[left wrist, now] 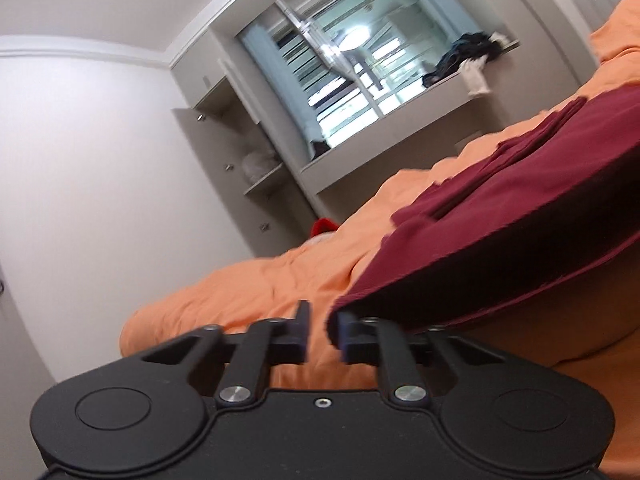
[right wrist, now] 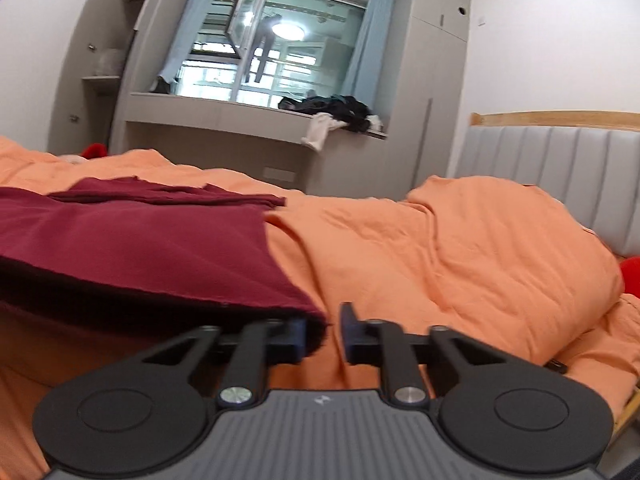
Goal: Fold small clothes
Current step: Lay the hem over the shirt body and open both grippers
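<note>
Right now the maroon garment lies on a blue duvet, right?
No: the duvet is orange, not blue, as the right wrist view shows. The maroon garment does lie on it.

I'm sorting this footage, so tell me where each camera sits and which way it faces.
Left wrist: on the left tongs, rolled sideways, looking across the orange bed to the window; only the tongs show, pinching the maroon cloth by a corner at right.
Right wrist: on the right tongs, facing the window and grey headboard; only the tongs show, cloth corner at left.
Shared: cloth, bed, window, sill clothes.
</note>
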